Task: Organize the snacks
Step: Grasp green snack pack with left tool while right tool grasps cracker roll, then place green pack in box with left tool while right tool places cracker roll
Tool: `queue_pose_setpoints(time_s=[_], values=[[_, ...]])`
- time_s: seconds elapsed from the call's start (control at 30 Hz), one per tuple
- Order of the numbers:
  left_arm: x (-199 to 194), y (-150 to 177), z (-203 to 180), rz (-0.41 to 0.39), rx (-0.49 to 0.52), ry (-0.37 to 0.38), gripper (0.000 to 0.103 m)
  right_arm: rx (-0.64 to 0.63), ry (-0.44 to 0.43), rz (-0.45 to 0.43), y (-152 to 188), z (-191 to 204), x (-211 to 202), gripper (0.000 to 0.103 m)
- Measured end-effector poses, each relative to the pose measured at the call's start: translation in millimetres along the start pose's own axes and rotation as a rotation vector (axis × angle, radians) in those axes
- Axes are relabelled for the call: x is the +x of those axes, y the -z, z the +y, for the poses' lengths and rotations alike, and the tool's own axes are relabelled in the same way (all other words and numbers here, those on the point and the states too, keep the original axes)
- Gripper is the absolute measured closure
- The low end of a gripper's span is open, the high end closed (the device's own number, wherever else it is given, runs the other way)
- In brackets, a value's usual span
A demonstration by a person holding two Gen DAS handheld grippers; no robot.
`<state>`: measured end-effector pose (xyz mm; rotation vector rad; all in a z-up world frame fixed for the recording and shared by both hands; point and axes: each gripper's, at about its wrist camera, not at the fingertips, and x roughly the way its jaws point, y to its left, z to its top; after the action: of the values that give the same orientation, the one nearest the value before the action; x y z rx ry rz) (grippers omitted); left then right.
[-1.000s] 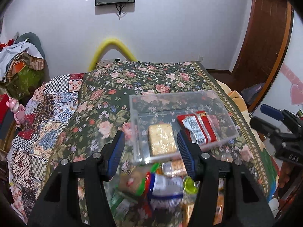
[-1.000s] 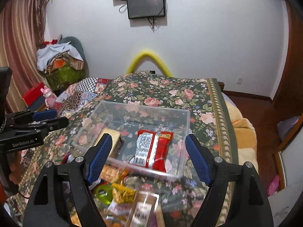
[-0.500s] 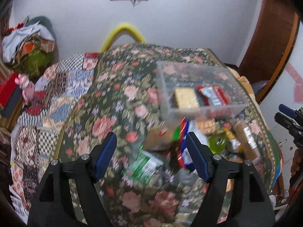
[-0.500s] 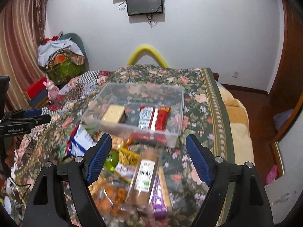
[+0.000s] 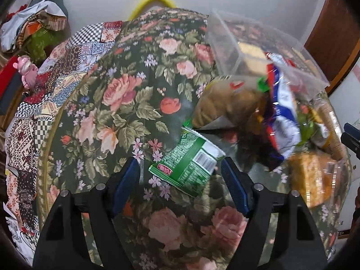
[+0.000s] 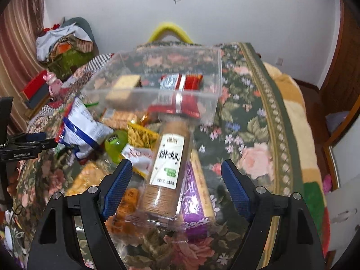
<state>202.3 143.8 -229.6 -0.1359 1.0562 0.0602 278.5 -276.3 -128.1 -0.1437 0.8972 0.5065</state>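
While both grippers gape empty, left gripper (image 5: 180,175) straddles green packet (image 5: 187,163).

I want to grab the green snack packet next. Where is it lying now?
In the left wrist view the green snack packet lies on the floral bedspread between the open left gripper's fingers, left of the snack pile and nearer than the clear plastic bin.

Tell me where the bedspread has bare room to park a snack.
Bare floral bedspread lies right of the clear bin, out to its striped border. More lies left of the green packet. It is crowded from the biscuit sleeve leftward to the blue-white bag.
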Motion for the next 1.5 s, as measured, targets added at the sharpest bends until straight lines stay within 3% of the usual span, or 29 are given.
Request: queue_pose_setpoints(time_s=[0.1, 0.23, 0.37, 0.57, 1.07, 1.5], values=[[16, -1, 3, 0.014, 0.013, 0.000, 0.027, 0.012, -0.005, 0.015, 2, -1, 7, 0.026], [24, -4, 3, 0.010, 0.036, -0.013, 0.027, 0.027, -0.028, 0.029, 5, -2, 12, 0.042], [30, -3, 0, -0.001, 0.065, -0.022, 0.028, 0.041, -0.058, 0.045, 7, -1, 20, 0.051], [27, -2, 5, -0.032, 0.056, -0.040, 0.053, 0.017, -0.051, 0.027, 4, 8, 23, 0.067], [-28, -8, 7, -0.119, 0.021, 0.012, 0.057, 0.025, -0.062, -0.015, 4, 4, 2, 0.069], [-85, -54, -43, -0.267, 0.042, 0.068, 0.057, 0.035, -0.069, -0.145, -26, 2, -38, 0.069]])
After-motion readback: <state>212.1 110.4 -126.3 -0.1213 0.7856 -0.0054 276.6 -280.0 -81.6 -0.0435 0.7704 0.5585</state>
